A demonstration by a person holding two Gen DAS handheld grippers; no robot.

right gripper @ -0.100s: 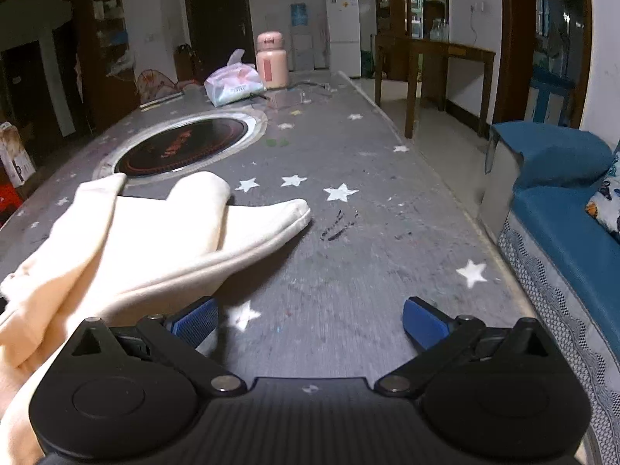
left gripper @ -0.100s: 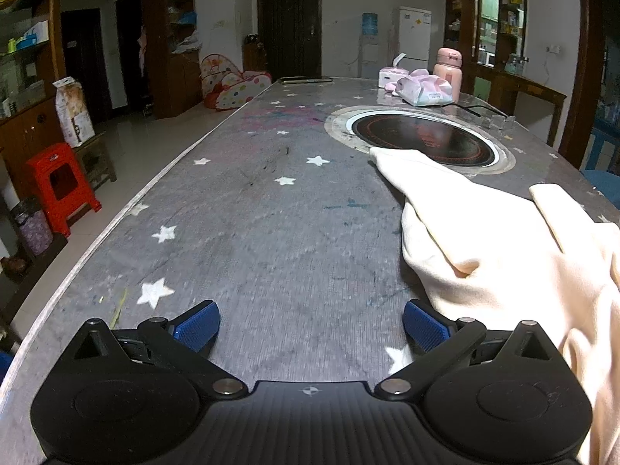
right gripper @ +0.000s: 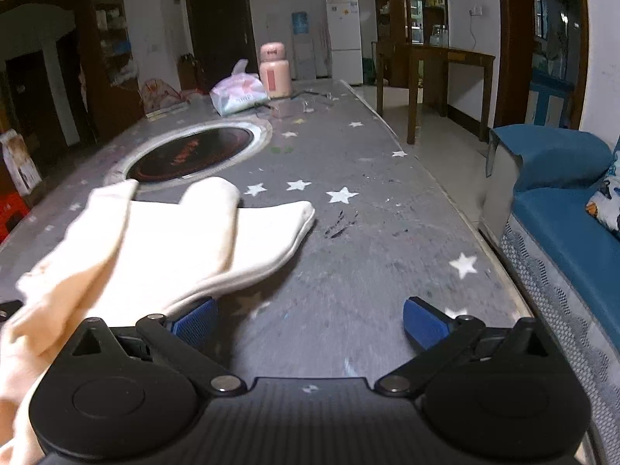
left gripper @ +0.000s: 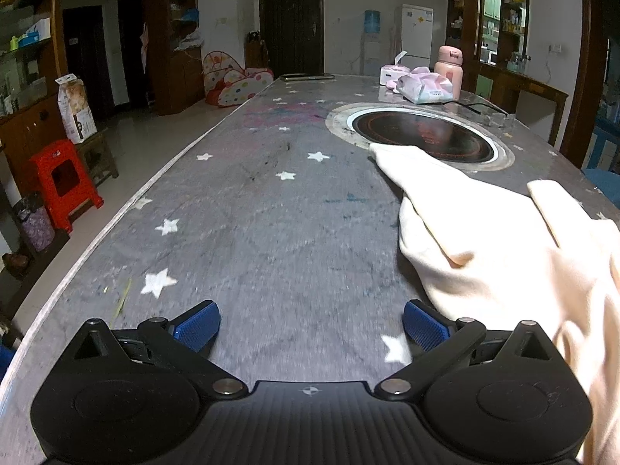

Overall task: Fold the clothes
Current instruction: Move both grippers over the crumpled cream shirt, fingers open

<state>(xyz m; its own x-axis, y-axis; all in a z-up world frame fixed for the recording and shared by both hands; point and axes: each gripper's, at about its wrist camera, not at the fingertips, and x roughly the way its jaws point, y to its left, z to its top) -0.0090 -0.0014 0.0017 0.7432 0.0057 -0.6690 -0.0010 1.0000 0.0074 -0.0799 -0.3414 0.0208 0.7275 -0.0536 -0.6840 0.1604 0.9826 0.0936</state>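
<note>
A cream garment (left gripper: 503, 248) lies rumpled on the grey starred table (left gripper: 252, 232), at three o'clock of the left gripper (left gripper: 310, 327) and nine o'clock of the right gripper (right gripper: 310, 325); both stand spread, empty.

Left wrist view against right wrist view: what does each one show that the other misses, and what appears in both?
Only the left wrist view shows the red stool and the left gripper, open over bare table. Only the right wrist view shows the blue sofa, the wooden side table and the right gripper, open. Both show the cream garment, the round cooktop, the pink bottle and the tissue pack.
</note>
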